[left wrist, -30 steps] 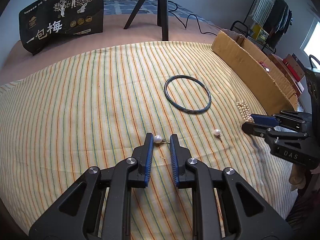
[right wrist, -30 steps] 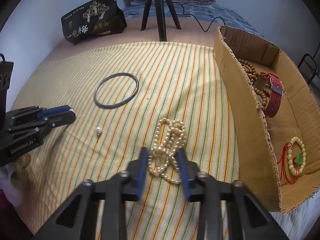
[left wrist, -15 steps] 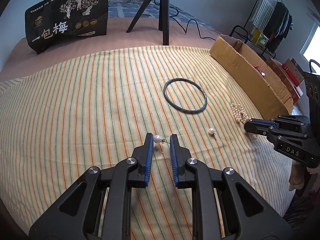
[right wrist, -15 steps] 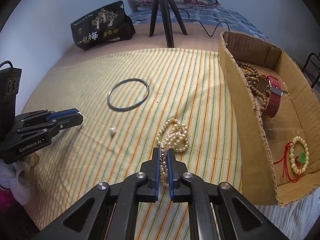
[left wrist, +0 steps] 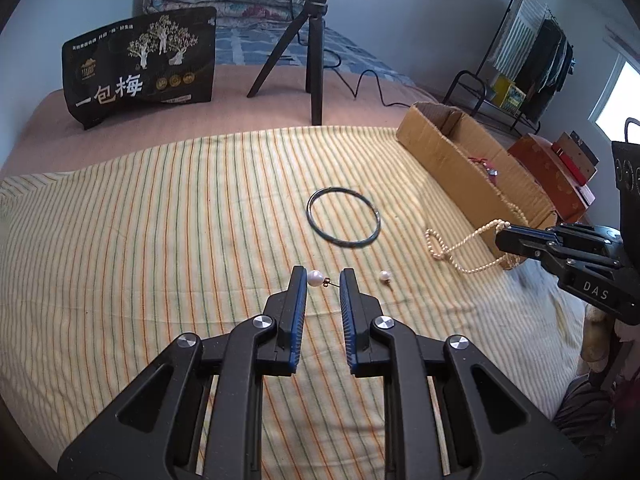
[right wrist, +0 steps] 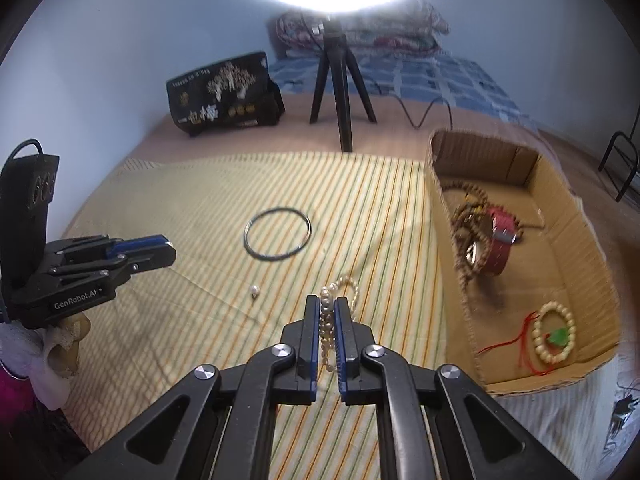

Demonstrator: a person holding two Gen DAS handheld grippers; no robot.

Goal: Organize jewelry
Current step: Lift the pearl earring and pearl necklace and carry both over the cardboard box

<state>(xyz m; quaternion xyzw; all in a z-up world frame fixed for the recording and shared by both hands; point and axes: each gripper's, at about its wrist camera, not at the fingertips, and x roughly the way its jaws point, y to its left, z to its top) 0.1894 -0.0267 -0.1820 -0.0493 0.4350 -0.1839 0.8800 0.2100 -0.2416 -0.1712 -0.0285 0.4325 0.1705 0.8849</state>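
My left gripper [left wrist: 323,278] is shut on a pearl earring [left wrist: 315,278], held between its fingertips above the striped cloth. A second pearl earring [left wrist: 384,276] lies on the cloth just to its right; it also shows in the right wrist view [right wrist: 255,289]. My right gripper [right wrist: 329,305] is shut on a pearl necklace [right wrist: 327,320] and holds it lifted, its loops hanging down [left wrist: 460,246]. A dark bangle [left wrist: 343,222] lies flat on the cloth [right wrist: 277,232]. The cardboard box [right wrist: 576,240] stands to the right.
The box holds wooden beads [right wrist: 470,232], a red watch [right wrist: 498,240] and a cream bead bracelet [right wrist: 556,334]. A black tripod [left wrist: 310,64] and a black snack bag [left wrist: 140,64] stand behind the cloth. A clothes rack [left wrist: 532,52] is at far right.
My right gripper closed on the pearl necklace and lifted it off the cloth. My left gripper rose with the earring still held.
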